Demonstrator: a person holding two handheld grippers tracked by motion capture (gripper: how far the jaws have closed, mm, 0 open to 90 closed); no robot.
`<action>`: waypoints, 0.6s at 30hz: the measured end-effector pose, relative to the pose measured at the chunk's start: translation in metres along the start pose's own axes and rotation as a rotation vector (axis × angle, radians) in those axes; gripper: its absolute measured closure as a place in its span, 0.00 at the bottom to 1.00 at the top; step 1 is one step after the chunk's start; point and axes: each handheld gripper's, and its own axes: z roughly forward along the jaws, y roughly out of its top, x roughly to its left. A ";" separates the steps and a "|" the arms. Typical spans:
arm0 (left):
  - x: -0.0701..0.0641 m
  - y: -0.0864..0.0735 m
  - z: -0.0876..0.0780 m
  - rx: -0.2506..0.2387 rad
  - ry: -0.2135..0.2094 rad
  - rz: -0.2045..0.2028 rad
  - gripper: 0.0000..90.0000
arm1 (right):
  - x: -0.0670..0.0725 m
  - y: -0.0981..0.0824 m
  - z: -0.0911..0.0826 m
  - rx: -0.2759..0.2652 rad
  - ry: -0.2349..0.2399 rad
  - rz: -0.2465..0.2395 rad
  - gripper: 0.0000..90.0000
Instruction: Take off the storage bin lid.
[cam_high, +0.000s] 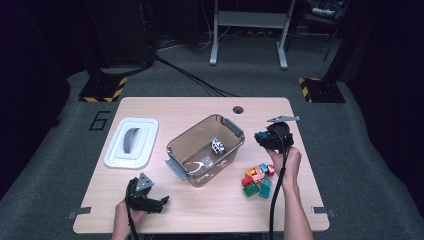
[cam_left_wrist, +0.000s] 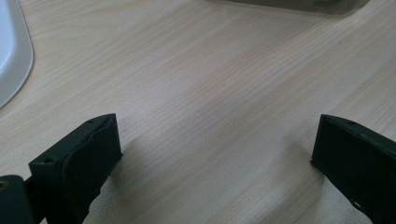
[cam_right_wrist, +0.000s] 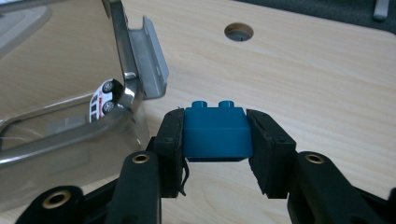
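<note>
Gripping a blue brick (cam_right_wrist: 217, 130) between its pads, studs up, the right gripper (cam_high: 270, 137) is hanging just beside the bin (cam_high: 175, 142), whose near wall and latch (cam_right_wrist: 148, 60) are rising to the left of the jaws. That rim is standing between brick and bin floor, where a toy car (cam_right_wrist: 103, 98) is lying. More bricks (cam_high: 258, 180) are sitting behind the jaws, by the wrist. The left gripper (cam_high: 146, 197) is resting wide open over bare table (cam_left_wrist: 224, 93), farther off.

bare table (cam_high: 210, 107) lies beyond the clear bin (cam_high: 186, 145), whose open top is free. the white lid (cam_high: 131, 142) blocks its left side, the heap of bricks (cam_high: 258, 179) its near right; wood before the bin is open.
</note>
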 end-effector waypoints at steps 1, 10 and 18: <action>0.000 0.000 0.000 -0.001 0.000 0.000 0.01 | 0.001 0.003 -0.001 -0.001 0.002 -0.008 0.65; -0.001 0.000 0.001 -0.012 0.006 -0.006 0.02 | 0.014 0.023 -0.010 -0.037 0.024 -0.045 0.65; -0.001 0.000 0.000 -0.010 0.003 -0.005 0.02 | 0.032 0.035 -0.012 -0.054 0.088 -0.087 0.65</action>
